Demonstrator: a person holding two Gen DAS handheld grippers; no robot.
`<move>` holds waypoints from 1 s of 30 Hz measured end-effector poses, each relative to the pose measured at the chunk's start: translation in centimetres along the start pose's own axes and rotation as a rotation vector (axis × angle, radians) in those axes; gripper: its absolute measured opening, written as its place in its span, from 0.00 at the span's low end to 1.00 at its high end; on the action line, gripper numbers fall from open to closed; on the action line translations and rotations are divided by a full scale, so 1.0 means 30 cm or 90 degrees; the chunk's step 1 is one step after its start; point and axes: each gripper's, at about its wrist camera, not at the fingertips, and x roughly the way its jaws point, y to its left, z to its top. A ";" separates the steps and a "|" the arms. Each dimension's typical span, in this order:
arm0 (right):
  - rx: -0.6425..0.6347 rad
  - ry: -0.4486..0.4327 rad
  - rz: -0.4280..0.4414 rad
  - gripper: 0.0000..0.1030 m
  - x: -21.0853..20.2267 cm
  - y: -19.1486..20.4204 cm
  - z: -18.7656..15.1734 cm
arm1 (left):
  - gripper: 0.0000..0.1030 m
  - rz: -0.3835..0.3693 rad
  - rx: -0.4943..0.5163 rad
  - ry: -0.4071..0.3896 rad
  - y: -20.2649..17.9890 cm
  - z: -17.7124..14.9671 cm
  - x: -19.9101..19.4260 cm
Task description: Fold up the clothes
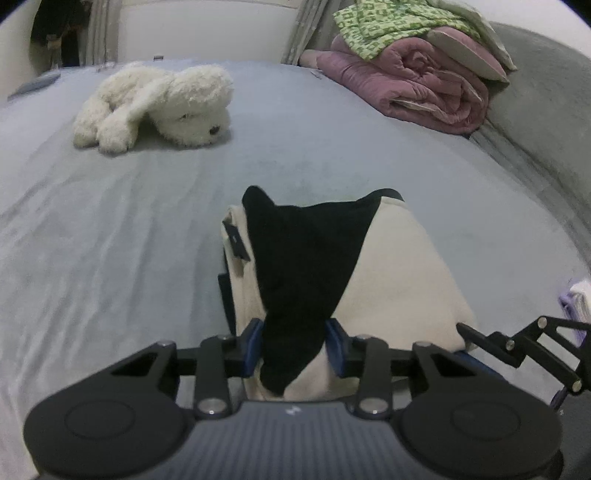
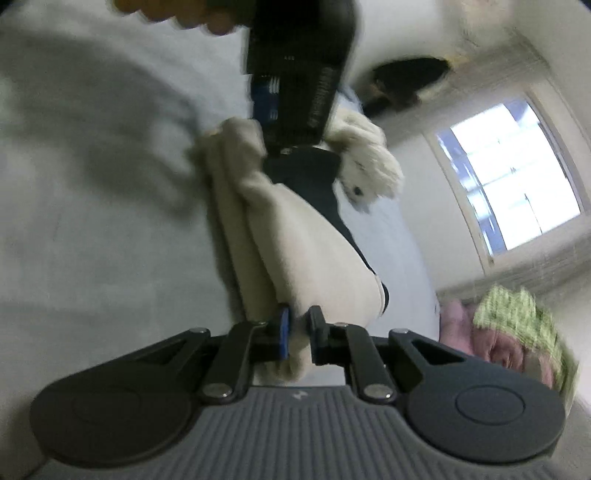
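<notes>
Grey bed sheet [image 1: 110, 229] is being used as the work surface. Cream-and-black garment [image 1: 399, 280] is being held bunched above the sheet, nearer than the white plush dog [image 1: 162, 107]. Left gripper [image 1: 295, 350] is being pinched on its black part, right gripper [image 2: 299, 332] on a cream fold. Risk: thick layers being squeezed out of either shallow pinch, so the fold is being lost.

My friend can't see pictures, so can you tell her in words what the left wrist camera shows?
The left gripper is shut on a cream and black garment lying on a grey-blue bed. Farther back lie a white plush dog and a rolled pink quilt under a green patterned cloth. The right gripper's linkage shows at the right edge.
</notes>
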 end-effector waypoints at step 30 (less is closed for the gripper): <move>0.203 0.015 0.018 0.16 -0.014 -0.023 0.029 | 0.48 -0.058 -0.198 0.061 0.074 -0.037 -0.042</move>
